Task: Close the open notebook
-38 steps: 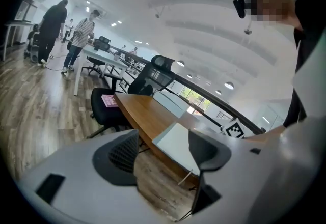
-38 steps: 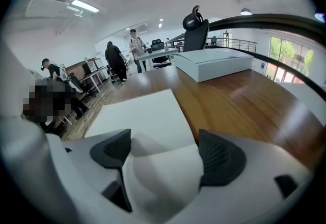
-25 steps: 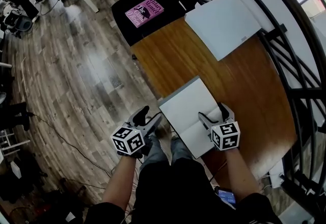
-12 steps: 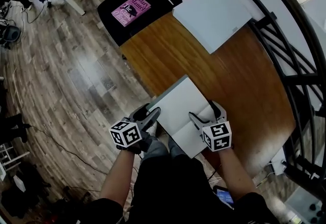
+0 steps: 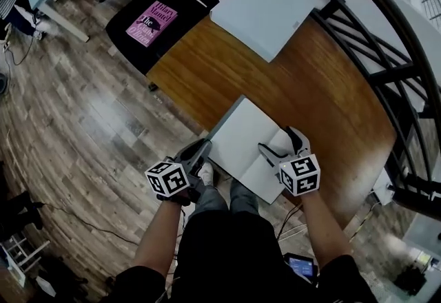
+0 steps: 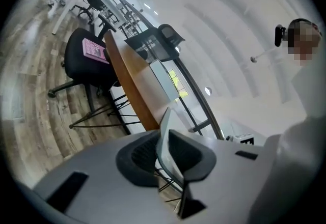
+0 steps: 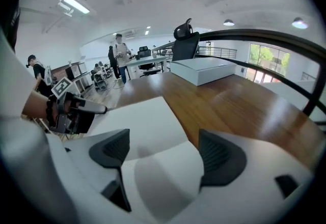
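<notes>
The open notebook (image 5: 241,143) lies with blank white pages at the near edge of the wooden table (image 5: 303,81). My left gripper (image 5: 204,148) is at the notebook's left edge; its jaws have just been closing and now pinch the thin left cover (image 6: 165,123) between the pads. In the left gripper view the cover stands edge-on between the fingers (image 6: 140,154). My right gripper (image 5: 281,143) hovers open over the right page (image 7: 153,167), one finger on each side of it. The left gripper (image 7: 76,108) also shows at the notebook's far side in the right gripper view.
A flat white box (image 5: 265,9) lies at the table's far end. A black office chair (image 5: 138,40) carrying a pink book (image 5: 151,23) stands beyond the table's left corner. A dark metal railing (image 5: 386,74) runs along the right. People stand far off (image 7: 119,52).
The left gripper has moved in to the notebook's left edge and its jaws have gone from wide open to shut on the cover. The right gripper has kept its place over the right page.
</notes>
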